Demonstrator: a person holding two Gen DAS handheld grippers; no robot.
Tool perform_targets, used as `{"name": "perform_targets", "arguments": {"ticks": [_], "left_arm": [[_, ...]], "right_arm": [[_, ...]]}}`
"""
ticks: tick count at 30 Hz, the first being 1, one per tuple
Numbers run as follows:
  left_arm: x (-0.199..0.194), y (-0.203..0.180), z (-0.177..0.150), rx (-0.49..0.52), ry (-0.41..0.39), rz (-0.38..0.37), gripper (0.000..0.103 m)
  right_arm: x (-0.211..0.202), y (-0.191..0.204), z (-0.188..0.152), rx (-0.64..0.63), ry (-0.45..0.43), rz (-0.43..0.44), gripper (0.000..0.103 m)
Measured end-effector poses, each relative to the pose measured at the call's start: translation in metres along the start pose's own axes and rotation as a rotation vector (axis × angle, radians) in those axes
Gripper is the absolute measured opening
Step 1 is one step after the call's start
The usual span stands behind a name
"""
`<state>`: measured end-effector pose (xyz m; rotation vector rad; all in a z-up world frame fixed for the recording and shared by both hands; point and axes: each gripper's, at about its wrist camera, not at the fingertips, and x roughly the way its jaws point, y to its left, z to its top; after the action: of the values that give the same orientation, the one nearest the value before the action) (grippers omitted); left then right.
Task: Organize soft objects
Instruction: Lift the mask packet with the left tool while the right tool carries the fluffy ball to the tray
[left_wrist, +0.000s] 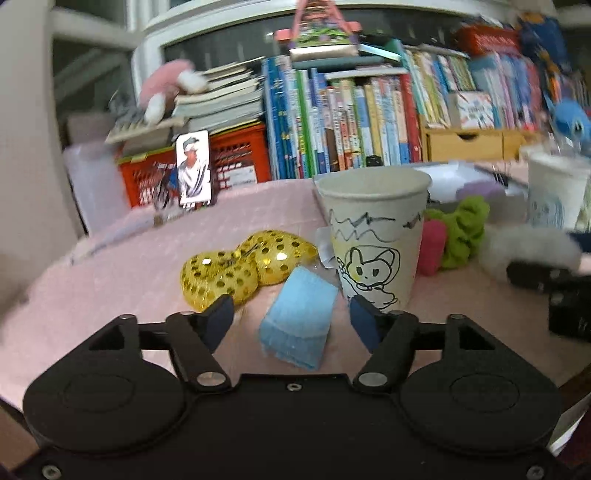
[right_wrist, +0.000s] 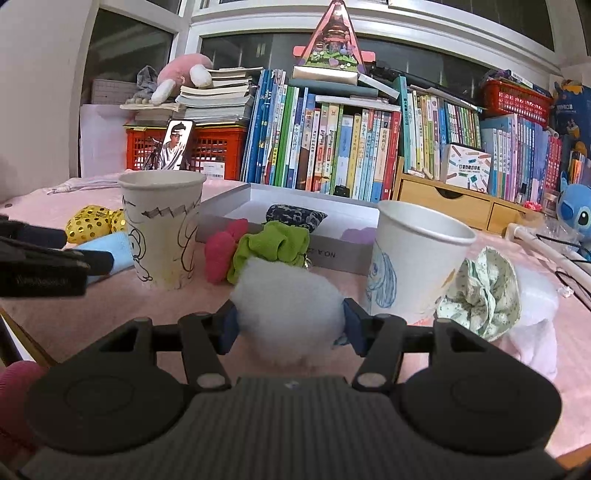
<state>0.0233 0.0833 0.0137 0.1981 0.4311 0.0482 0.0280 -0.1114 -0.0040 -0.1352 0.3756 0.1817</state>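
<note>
From the left wrist view, the left gripper (left_wrist: 291, 319) stands spread, its pads clear of the folded blue cloth (left_wrist: 297, 321) that lies between them on the pink tablecloth (left_wrist: 110, 280). At ten o'clock from the cloth sits a gold sequined scrunchie (left_wrist: 240, 271). At one o'clock stands a paper cup with a drawn rabbit-like figure (left_wrist: 373, 236), just beside the cloth. Past the cup, toward three o'clock, lie a pink soft piece (left_wrist: 432, 251) and a green scrunchie (left_wrist: 465, 232), touching each other. A white fluffy ball (left_wrist: 528, 251) shows blurred at the right edge. Books (left_wrist: 351, 125) line the back.

From the right wrist view, the right gripper (right_wrist: 290, 325) pinches the white fluffy ball (right_wrist: 288, 306) between its blue pads (right_wrist: 352, 325), above the tablecloth. At twelve o'clock from the ball lies the green scrunchie (right_wrist: 277, 243), with the pink soft piece (right_wrist: 221, 251) touching it at nine o'clock. Behind them is a shallow grey box (right_wrist: 332, 251) holding a dark patterned scrunchie (right_wrist: 295, 216). A second paper cup with a blue drawing (right_wrist: 410, 258) stands at two o'clock, and a pale floral scrunchie (right_wrist: 484, 291) leans beside it. The left gripper (right_wrist: 92, 247) reaches in at nine o'clock over the blue cloth (right_wrist: 110, 251).
</note>
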Motion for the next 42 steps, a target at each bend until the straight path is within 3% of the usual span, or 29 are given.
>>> {"name": "perform_targets", "arguments": {"ticks": [3,7,10,12,15,23,24,26,42], "left_arm": [[0.006,-0.009,-0.002,0.048,-0.004,0.002,0.070],[0.015,-0.004,-0.005,-0.006,0.031,-0.042,0.065],[0.019,0.003,-0.005,-0.052,0.048,-0.074,0.052],[0.021,0.005,-0.004,-0.059,0.055,-0.082,0.038],[0.021,0.007,-0.002,-0.065,0.064,-0.088,0.034],[0.013,0.019,0.006,-0.147,0.075,-0.094,0.032],[0.011,0.022,0.009,-0.160,0.073,-0.096,0.032],[0.006,0.028,0.014,-0.188,0.067,-0.102,0.032],[-0.018,0.049,0.071,-0.243,-0.033,-0.134,0.032]], "right_arm": [[0.002,0.000,0.001,-0.003,0.000,-0.002,0.064],[0.004,-0.001,0.002,-0.007,0.006,0.003,0.064],[0.006,-0.001,0.003,-0.008,0.010,0.006,0.064],[0.007,-0.001,0.003,-0.006,0.016,0.008,0.064],[0.011,-0.001,0.004,-0.005,0.027,0.012,0.066],[0.022,-0.003,0.004,0.000,0.070,0.027,0.070],[0.023,-0.003,0.003,0.004,0.076,0.031,0.063],[0.022,-0.004,0.004,0.007,0.074,0.033,0.061],[-0.015,-0.010,0.037,0.008,-0.087,0.034,0.060]]}}
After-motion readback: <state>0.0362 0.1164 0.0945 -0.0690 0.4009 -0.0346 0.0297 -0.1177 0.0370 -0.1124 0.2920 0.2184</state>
